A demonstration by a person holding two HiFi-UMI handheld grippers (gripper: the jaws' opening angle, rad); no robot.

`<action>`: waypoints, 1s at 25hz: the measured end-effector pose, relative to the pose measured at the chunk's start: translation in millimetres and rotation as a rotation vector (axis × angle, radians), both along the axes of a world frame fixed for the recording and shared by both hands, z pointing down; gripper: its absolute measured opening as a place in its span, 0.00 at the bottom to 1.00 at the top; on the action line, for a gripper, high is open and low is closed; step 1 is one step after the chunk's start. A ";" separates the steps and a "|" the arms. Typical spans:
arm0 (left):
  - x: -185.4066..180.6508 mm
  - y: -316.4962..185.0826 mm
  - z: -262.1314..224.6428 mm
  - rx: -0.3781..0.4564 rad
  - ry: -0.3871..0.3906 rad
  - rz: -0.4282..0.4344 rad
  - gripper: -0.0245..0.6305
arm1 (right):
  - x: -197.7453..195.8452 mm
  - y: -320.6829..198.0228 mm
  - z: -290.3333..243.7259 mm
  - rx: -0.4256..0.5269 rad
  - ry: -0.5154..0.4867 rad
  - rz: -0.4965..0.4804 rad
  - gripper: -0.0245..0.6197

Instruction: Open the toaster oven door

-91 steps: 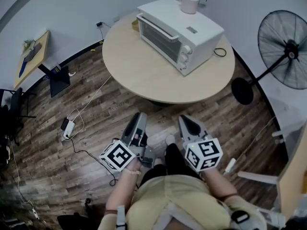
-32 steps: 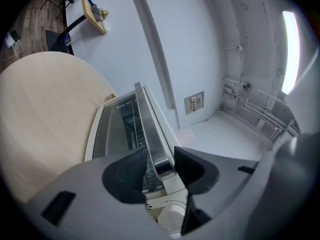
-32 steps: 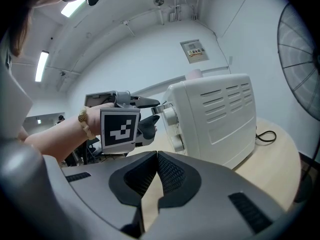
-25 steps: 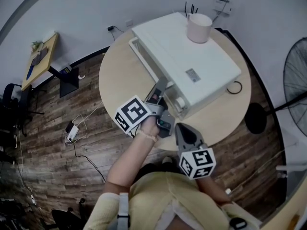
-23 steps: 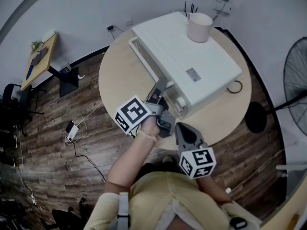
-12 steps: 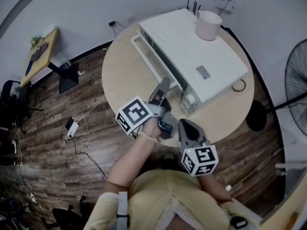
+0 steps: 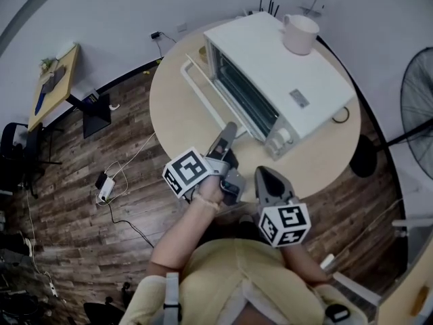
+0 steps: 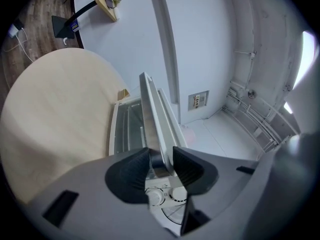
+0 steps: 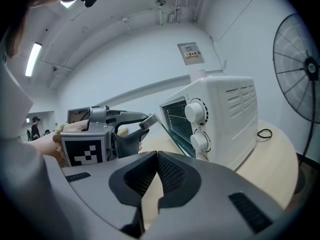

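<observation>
The white toaster oven [image 7: 291, 80] stands on the round beige table [image 7: 179, 117]. Its glass door [image 7: 240, 93] hangs partly open, tilted out from the top, and the dark inside with its rack shows. My left gripper [image 7: 226, 135] is shut on the near end of the door's white bar handle [image 7: 203, 99]. In the left gripper view the handle [image 8: 152, 111] runs away between the two dark pads [image 8: 131, 171]. My right gripper [image 7: 266, 179] hovers at the table's near edge, shut with nothing in it. From the right gripper view the open door [image 9: 174, 134] and the knobs [image 9: 196, 113] are visible.
A pink mug [image 7: 300, 32] stands on top of the oven. A black cable [image 7: 340, 116] lies on the table behind it. A standing fan [image 7: 418, 59] is at the right. On the wooden floor at the left are cables and a power strip [image 7: 105, 180].
The oven door was closed a second ago and has since swung outward. My left gripper has drawn back toward me and slightly down with the handle. The right gripper has shifted a little.
</observation>
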State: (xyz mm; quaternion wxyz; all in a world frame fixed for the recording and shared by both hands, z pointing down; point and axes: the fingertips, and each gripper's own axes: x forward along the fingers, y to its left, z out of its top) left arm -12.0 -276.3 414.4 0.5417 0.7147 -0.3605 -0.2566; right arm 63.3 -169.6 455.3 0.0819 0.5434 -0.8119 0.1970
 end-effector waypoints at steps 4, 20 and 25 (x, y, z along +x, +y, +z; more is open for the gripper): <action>-12.0 8.6 10.7 -0.016 -0.002 0.013 0.26 | -9.9 6.5 1.8 -0.001 0.004 0.012 0.04; -59.3 37.4 65.4 -0.110 -0.059 -0.002 0.23 | -26.2 17.8 8.3 -0.024 0.031 0.038 0.04; -69.8 43.5 84.3 -0.138 -0.086 -0.010 0.21 | -32.5 19.6 14.5 -0.033 0.039 0.031 0.04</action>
